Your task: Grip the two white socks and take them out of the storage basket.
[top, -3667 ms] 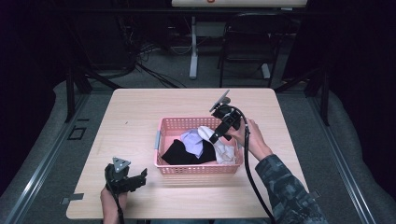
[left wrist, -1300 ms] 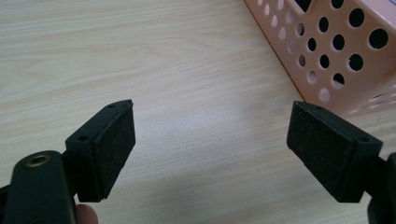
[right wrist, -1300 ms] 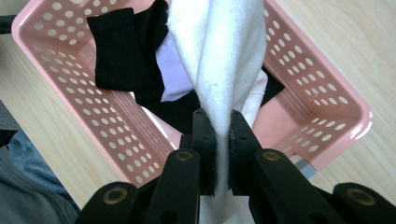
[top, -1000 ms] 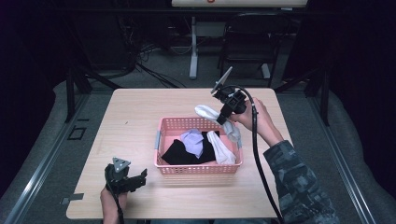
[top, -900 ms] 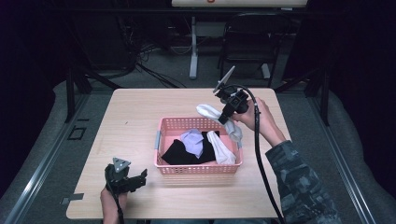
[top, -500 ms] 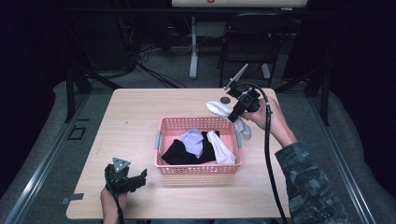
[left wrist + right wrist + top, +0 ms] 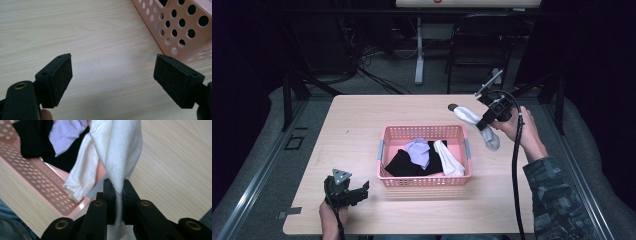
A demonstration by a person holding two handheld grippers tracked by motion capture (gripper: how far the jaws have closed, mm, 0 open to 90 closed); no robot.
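The right claw (image 7: 482, 121) is clenched on a white sock (image 7: 117, 150), carrying it clear of the pink basket (image 7: 424, 181) at about two o'clock, probably to set it on the tabletop (image 7: 362, 120). The left claw (image 7: 112, 77) rests released at the basket's seven o'clock, apparently waiting.

Pink basket (image 7: 424, 132) holding black (image 7: 404, 162), lilac clothes (image 7: 418, 150).

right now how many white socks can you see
2. One white sock hangs from the right claw, past the basket's far right corner. The other white sock lies inside the basket at its right end. More may be hidden under the dark clothes.
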